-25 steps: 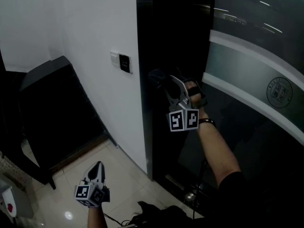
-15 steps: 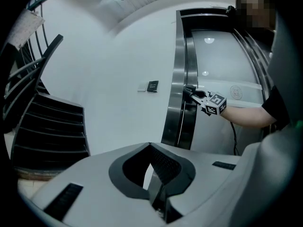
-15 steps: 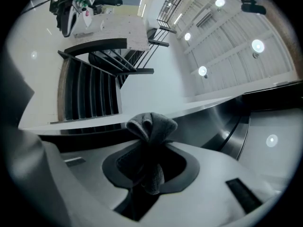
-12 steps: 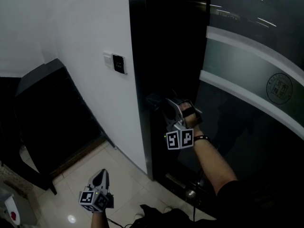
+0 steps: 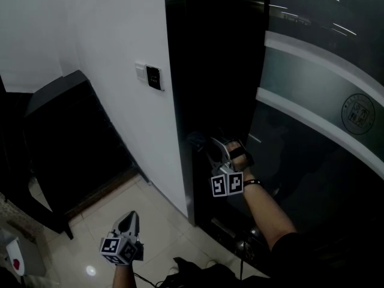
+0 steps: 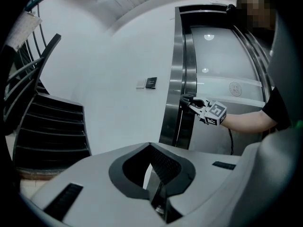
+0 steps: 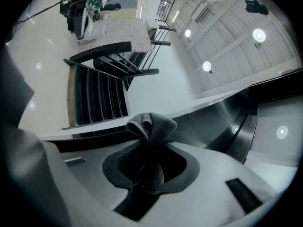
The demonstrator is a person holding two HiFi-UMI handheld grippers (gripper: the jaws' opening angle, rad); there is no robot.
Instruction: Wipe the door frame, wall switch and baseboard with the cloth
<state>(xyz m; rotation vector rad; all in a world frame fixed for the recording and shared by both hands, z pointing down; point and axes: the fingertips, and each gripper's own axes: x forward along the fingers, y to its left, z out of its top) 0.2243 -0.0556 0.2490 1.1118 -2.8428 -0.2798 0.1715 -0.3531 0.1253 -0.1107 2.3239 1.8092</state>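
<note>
My right gripper [image 5: 203, 144] is shut on a dark grey cloth [image 7: 150, 126] and presses the cloth [image 5: 195, 140] against the dark metal door frame [image 5: 204, 89] at about knee height. From the left gripper view the right gripper [image 6: 189, 100] shows against the frame [image 6: 182, 79]. A wall switch [image 5: 151, 77] sits on the white wall [image 5: 114, 47] left of the frame, above the cloth. My left gripper [image 5: 126, 221] hangs low over the floor tiles, shut and holding nothing. A thin dark baseboard [image 5: 165, 200] runs along the wall's foot.
A frosted glass door [image 5: 318, 101] with a round emblem stands right of the frame. A dark slatted chair [image 5: 66, 143] stands left against the wall. A door stop [image 5: 243, 245] and a black cable lie near the frame's base.
My right gripper has slid the cloth down the door frame, from about switch height to lower. The left gripper has stayed low, shifting only slightly.
</note>
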